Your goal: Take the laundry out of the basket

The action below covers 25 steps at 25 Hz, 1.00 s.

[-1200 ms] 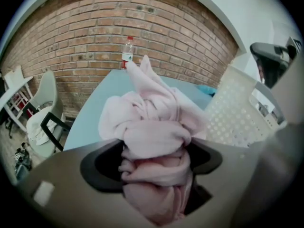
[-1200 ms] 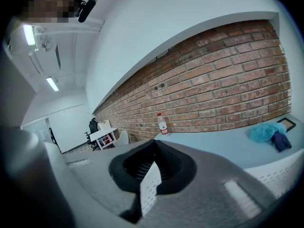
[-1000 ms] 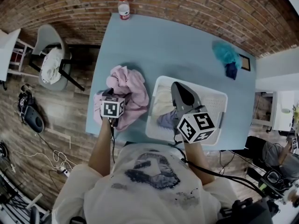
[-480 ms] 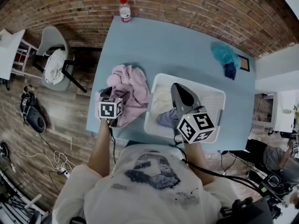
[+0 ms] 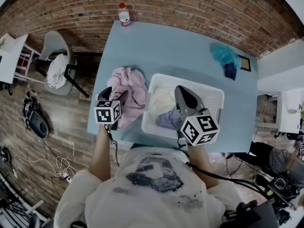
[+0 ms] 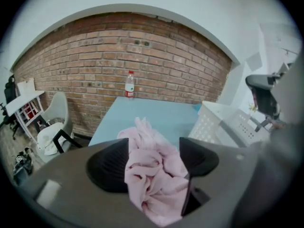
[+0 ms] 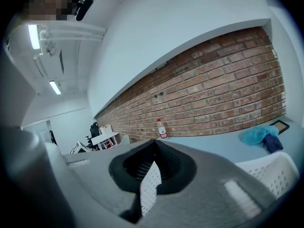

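A white laundry basket (image 5: 213, 97) stands on the blue table (image 5: 180, 46), with a cream garment (image 5: 162, 99) and a lavender one (image 5: 168, 119) inside. My right gripper (image 5: 183, 92) is shut on the basket's near rim; its own view shows the perforated white wall (image 7: 150, 179) pinched between the jaws of the gripper (image 7: 151, 163). A pink garment (image 5: 129, 90) lies heaped on the table left of the basket. My left gripper (image 5: 115, 95) hovers over its near edge, open. Its jaws have just been closing, and the pink garment (image 6: 152, 175) shows in the gap without being pressed.
A water bottle (image 5: 124, 14) stands at the table's far edge by the brick wall. A teal cloth (image 5: 224, 54) and a dark blue one (image 5: 230, 71) lie at the far right corner. A chair (image 5: 57, 70) with white fabric stands left of the table.
My left gripper has risen and drawn back toward me from the pink heap, which stays on the table. The right gripper keeps its hold on the basket rim.
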### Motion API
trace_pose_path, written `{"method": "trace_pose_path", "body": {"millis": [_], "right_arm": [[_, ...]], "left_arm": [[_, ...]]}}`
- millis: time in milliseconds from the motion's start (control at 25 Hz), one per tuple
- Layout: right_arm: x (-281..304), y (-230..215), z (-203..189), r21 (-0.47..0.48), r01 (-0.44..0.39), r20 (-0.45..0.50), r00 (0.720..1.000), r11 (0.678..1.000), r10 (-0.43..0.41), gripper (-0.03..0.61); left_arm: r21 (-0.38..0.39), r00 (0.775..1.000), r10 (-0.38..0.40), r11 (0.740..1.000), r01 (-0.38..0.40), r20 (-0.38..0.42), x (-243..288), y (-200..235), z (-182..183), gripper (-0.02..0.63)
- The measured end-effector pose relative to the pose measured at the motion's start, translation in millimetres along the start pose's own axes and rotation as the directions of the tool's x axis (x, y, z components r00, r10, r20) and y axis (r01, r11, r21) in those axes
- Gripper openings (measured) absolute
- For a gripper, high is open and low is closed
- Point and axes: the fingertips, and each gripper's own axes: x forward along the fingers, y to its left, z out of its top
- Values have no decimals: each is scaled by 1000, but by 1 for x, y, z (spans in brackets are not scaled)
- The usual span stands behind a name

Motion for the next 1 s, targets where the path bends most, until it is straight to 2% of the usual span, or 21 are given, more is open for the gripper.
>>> {"method": "trace_pose_path", "body": {"millis": [280, 360, 440, 680, 800, 1000], "right_arm": [[-27, -22, 12, 5, 22, 29, 999, 1000, -22, -2], [-36, -29, 15, 7, 28, 39, 999, 1000, -28, -3], [-46, -36, 17, 9, 35, 50, 998, 999, -35, -2], [-75, -56, 27, 11, 51, 82, 995, 999, -52, -3], [-88, -65, 31, 12, 61, 98, 993, 998, -61, -2], [-105, -73, 30, 13, 68, 107, 992, 998, -69, -2]], "left_arm": [[50, 989, -43, 998, 36, 142, -35, -51, 63, 249], [69, 984, -59, 996, 47, 170, -44, -69, 76, 199], [95, 979, -80, 994, 63, 190, -52, -89, 86, 179], [151, 963, -138, 983, 104, 231, -65, -145, 105, 157], [173, 952, -174, 976, 133, 250, -69, -172, 113, 114], [205, 935, -214, 966, 159, 282, -71, -207, 119, 92]]}}
